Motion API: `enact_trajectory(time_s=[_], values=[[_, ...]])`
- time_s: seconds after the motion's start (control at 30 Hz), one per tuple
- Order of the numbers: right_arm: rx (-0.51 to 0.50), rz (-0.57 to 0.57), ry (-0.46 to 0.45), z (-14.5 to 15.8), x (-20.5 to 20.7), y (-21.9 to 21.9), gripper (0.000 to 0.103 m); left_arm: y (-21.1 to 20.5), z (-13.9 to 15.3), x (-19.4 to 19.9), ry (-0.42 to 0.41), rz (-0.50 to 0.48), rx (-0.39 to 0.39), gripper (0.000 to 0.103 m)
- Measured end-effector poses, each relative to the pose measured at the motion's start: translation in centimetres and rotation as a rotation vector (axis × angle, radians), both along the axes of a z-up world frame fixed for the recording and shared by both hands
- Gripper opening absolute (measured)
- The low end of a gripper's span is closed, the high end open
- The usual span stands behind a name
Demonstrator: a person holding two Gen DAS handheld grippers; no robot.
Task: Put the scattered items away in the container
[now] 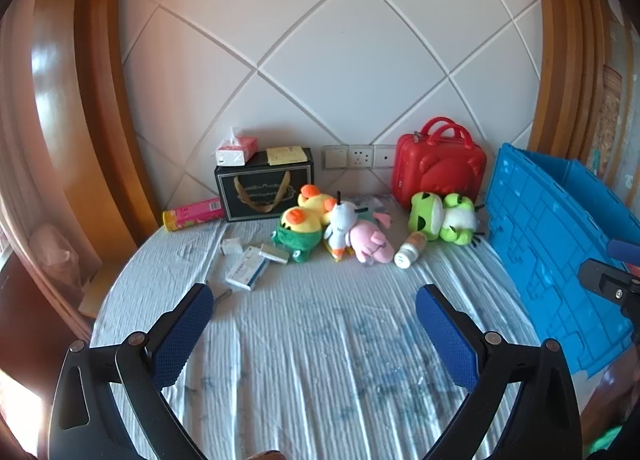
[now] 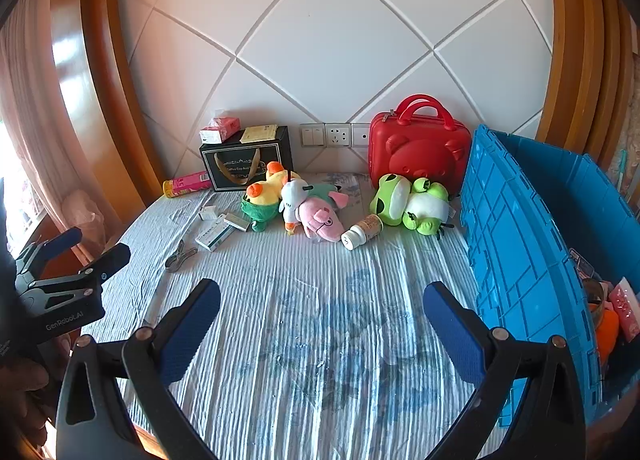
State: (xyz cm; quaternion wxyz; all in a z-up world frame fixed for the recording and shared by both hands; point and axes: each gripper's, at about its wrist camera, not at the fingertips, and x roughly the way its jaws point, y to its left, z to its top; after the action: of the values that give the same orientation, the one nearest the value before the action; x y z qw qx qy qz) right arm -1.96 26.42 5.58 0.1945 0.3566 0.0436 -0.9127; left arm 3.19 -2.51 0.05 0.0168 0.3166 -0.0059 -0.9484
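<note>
A blue crate [image 1: 552,244] [image 2: 520,244] stands at the bed's right edge, with orange and pink items [image 2: 612,316] inside. Near the headboard lie a yellow duck plush [image 1: 300,226] [image 2: 262,196], a white bird plush [image 2: 294,196], a pink pig plush [image 1: 370,244] [image 2: 322,220], two green frog plushes [image 1: 444,220] [image 2: 412,202], a white-capped bottle [image 1: 410,250] [image 2: 360,232], small medicine boxes [image 1: 248,270] [image 2: 216,234], a metal clip [image 2: 180,256] and a pink tube [image 1: 194,214]. My left gripper [image 1: 314,290] and right gripper [image 2: 322,286] hover open over bare bedding, both holding nothing.
A red bear case [image 2: 418,144], a black gift bag [image 2: 246,160] with small boxes on top and a wall socket [image 2: 338,135] line the padded headboard. Wooden frames flank both sides. The blue-patterned sheet [image 2: 320,320] lies in front of the grippers.
</note>
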Motion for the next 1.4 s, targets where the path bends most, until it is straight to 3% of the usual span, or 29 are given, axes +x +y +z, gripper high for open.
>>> enact_trajectory(time_s=[1.4], values=[[-0.006, 0.021, -0.008, -0.62, -0.50, 0.20, 0.103, 0.97, 0.35, -0.45, -0.006, -0.003, -0.013, 0.102]])
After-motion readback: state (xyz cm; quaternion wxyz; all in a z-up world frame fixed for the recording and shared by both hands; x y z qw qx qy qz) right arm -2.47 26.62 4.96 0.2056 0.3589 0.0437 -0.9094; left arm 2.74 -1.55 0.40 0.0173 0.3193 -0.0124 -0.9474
